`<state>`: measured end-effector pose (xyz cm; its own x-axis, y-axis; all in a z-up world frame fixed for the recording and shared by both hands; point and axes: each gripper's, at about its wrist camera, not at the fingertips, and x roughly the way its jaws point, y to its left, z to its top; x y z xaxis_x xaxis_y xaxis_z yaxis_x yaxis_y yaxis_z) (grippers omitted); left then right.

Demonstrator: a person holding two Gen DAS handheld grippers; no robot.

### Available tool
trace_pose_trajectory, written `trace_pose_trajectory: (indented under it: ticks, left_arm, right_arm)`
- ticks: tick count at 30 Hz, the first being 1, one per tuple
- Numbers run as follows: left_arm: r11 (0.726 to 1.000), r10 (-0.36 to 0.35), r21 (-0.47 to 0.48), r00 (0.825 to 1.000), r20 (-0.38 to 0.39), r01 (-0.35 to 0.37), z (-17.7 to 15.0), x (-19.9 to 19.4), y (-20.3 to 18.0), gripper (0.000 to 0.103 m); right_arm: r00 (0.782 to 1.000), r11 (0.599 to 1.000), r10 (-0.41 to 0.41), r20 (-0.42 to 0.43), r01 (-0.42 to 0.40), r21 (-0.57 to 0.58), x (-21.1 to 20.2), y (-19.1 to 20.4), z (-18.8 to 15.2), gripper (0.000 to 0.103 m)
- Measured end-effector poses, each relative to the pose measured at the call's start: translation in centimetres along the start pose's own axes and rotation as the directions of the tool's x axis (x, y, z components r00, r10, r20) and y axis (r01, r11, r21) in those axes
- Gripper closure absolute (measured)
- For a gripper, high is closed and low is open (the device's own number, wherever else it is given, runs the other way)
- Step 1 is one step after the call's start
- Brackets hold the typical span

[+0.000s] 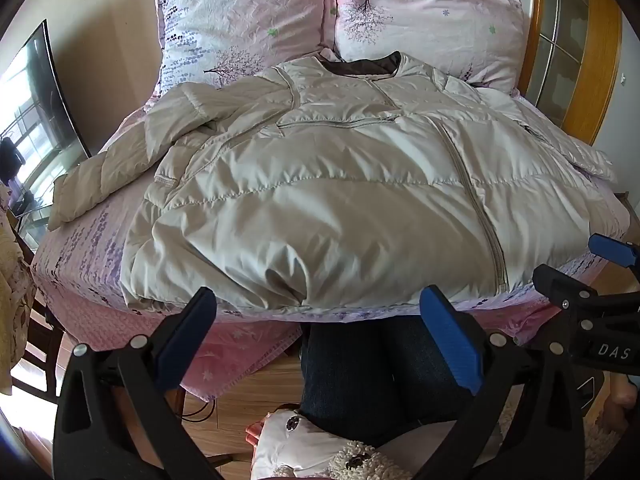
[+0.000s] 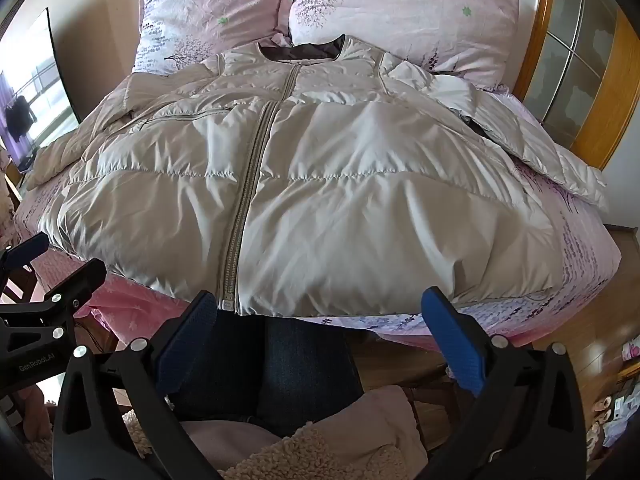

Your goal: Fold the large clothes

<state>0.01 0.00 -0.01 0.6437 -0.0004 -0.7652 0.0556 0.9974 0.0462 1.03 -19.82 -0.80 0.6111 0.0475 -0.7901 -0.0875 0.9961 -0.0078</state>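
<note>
Nearest, the left gripper (image 1: 318, 322) and right gripper (image 2: 320, 322) both hover with jaws spread wide and nothing held, just short of the near hem of the beige puffer jacket (image 1: 340, 184), which lies zipped and front-up on the pink bed (image 1: 80, 276), collar toward two far pillows (image 1: 248, 12).

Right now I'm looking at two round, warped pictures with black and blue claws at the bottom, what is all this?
Those claws are two-finger grippers, one held in each of a person's hands. Each carries a fisheye camera looking along its fingers, which explains the warping. One picture comes from the left gripper, the other from the right gripper. Both stand open and hold nothing. Ahead is a bed with a pink sheet and two pillows. A puffy beige jacket lies spread on it, zipped, sleeves out sideways. The task is folding it; no fold shows yet.
</note>
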Motion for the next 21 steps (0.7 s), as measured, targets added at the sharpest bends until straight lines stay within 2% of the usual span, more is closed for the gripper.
trace_pose_trajectory:
  ticks: [21]
  left_arm:
    - [1.0,-0.001,-0.001,1.0,0.004,0.001,0.0,-0.02,0.01,0.002]
  right_arm:
    - [1.0,1.0,0.005,0.002,-0.005,0.004,0.04,-0.02,-0.08,0.001]
